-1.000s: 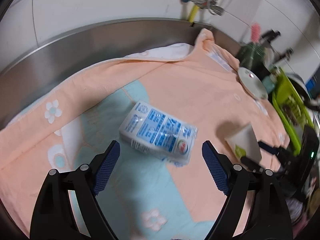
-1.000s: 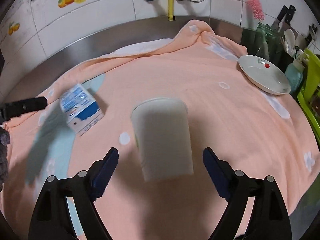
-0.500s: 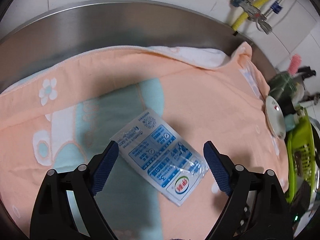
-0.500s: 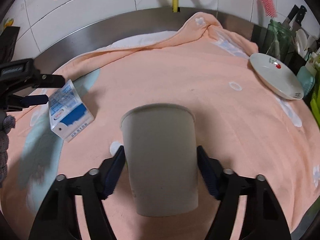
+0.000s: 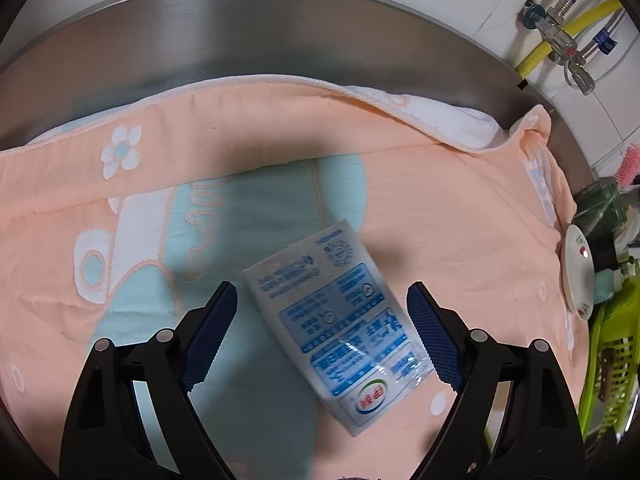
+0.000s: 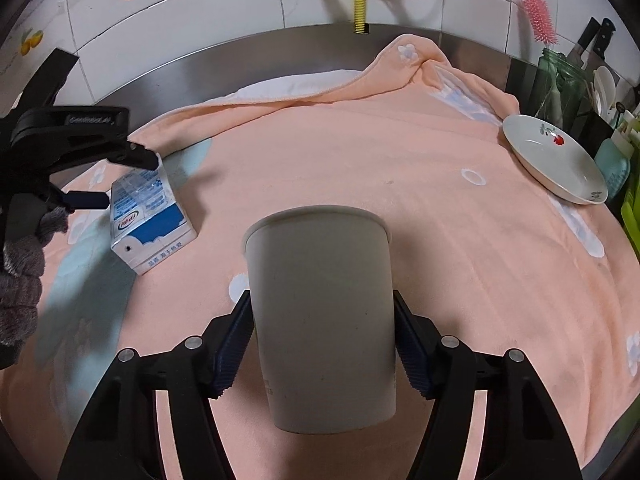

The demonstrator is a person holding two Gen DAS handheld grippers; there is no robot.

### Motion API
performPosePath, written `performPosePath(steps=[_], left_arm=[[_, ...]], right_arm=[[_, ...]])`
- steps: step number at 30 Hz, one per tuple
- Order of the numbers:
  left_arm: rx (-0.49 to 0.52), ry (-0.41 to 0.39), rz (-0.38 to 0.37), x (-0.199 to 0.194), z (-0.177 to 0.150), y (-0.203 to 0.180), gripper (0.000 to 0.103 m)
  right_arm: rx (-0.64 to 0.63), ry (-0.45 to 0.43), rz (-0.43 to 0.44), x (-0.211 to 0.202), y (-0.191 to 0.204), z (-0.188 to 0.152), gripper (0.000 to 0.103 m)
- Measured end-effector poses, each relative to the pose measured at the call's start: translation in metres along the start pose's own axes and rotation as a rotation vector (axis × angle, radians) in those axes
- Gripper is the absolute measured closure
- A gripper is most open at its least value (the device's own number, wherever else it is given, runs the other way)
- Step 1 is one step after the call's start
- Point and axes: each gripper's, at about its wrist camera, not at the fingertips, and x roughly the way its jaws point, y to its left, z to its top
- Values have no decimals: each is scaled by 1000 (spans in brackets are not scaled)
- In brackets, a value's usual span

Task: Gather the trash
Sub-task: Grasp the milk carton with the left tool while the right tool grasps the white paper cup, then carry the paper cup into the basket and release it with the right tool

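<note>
Peach towelling with pale blue and white flower patches covers the bench (image 6: 460,240), which ends at a steel upstand and white tiled wall behind.

At the left lies a milk carton (image 5: 340,316) on its side, slanted across the towel. The left gripper (image 5: 322,332) hangs over it with its fingers spread wide, one on each side of the carton and neither pad touching it in the left wrist view; from the right wrist view one tip looks close to the carton's far end, though contact cannot be told.

Toward the middle, the right gripper (image 6: 322,340) has its fingers pressed against both sides of a grey paper cup (image 6: 320,312), which lies with its rim pointing away from the camera.

At the far right a white plate (image 6: 552,160) rests on the towel's edge, with a glass jar (image 6: 560,80) and a green basket (image 5: 608,360) beyond it.

Judging by this, the cup is secured and the carton is the step in hand. Next the left fingers would need to turn to match the carton's slant, close across its narrow width, and lift.

Open towel surrounds both items. The steel upstand is well behind, and the plate is well apart from either grasp.
</note>
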Motion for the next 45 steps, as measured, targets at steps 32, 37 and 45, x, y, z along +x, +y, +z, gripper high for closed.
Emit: performPosePath(steps=[32,37,45], left_arm=[[275,-53,-83,-45,-45,-11,30],[360,-63,-146,-68,-67,-14,30],[454,2,-304,-103,-112,-26,30]], right_arm=[[138,-60,-25,-90,-4,-76,41],[170,-80,-46,-114,-4,-97,41],[241,-101,-110,-162,-18,-140,41]])
